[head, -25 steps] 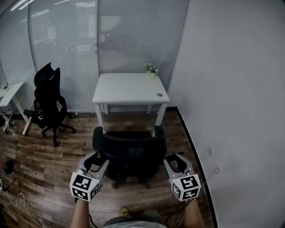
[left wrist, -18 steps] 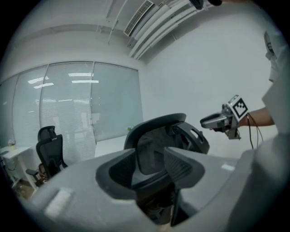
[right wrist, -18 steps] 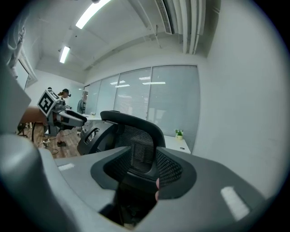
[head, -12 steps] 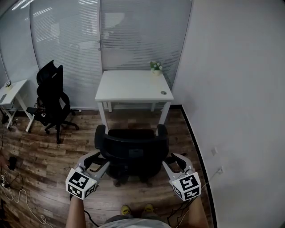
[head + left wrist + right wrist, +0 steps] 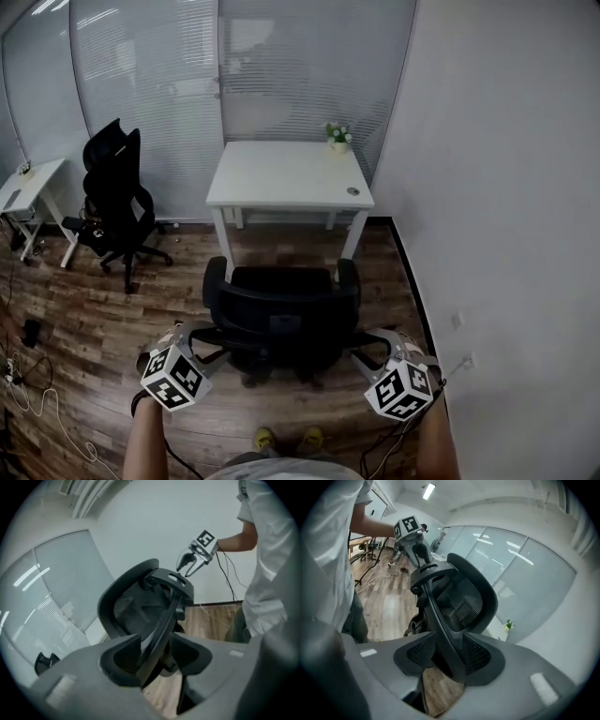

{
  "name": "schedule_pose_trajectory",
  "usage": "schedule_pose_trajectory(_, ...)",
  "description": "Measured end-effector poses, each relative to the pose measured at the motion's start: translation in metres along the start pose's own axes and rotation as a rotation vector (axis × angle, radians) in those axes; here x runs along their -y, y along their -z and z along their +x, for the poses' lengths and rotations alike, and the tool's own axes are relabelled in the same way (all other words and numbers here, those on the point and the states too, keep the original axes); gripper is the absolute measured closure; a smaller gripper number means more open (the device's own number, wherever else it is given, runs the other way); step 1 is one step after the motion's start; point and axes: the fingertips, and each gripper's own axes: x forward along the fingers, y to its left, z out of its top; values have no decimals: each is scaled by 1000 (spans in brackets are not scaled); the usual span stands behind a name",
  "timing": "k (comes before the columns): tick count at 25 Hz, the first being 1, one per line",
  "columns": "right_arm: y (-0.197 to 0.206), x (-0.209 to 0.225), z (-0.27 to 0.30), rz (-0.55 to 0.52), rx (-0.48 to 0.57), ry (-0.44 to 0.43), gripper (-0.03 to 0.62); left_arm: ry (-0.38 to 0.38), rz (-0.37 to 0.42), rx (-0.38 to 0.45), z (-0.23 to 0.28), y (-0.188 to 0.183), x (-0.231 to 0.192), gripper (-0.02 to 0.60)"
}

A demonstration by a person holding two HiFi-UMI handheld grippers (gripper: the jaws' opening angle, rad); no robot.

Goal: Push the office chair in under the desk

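The black office chair [image 5: 281,314] stands on the wood floor with its back towards me, just in front of the white desk [image 5: 286,173]. My left gripper [image 5: 208,342] is at the left edge of the chair back, my right gripper [image 5: 366,342] at the right edge. In the left gripper view the back's dark frame bar [image 5: 161,620] runs between the jaws of my left gripper [image 5: 157,651]. In the right gripper view the same kind of bar [image 5: 440,630] crosses my right gripper [image 5: 447,656], with floor showing beside it. Both stand open around the frame.
A second black chair [image 5: 117,202] and a small white table [image 5: 28,183] stand at the left by the glass partition. A potted plant [image 5: 339,136] sits on the desk's far right corner. A white wall [image 5: 506,234] runs close on the right. Cables [image 5: 28,394] lie on the floor at left.
Both grippers have sunk and rolled, their marker cubes turning, and have come in against the two sides of the chair back. The chair has stayed put.
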Motion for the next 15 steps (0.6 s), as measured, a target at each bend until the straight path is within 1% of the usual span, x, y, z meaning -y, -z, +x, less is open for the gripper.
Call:
schedule_pose_trajectory(3,7,-1,10,-32,-34,-37,431,34,86,-75,10,6,4,391)
schedule_pose_trajectory(5,11,-3,17,-80,-75,-48,431,44,134,-116,15,12,5,391)
schedule_pose_trajectory(8,13,-3,25,-117,-111,-60,431,41,186,-145,22,16,5,391)
schedule_pose_trajectory(15,15,-2,34,-152,-135,-104,431,41,288,-217,42,24,5,391)
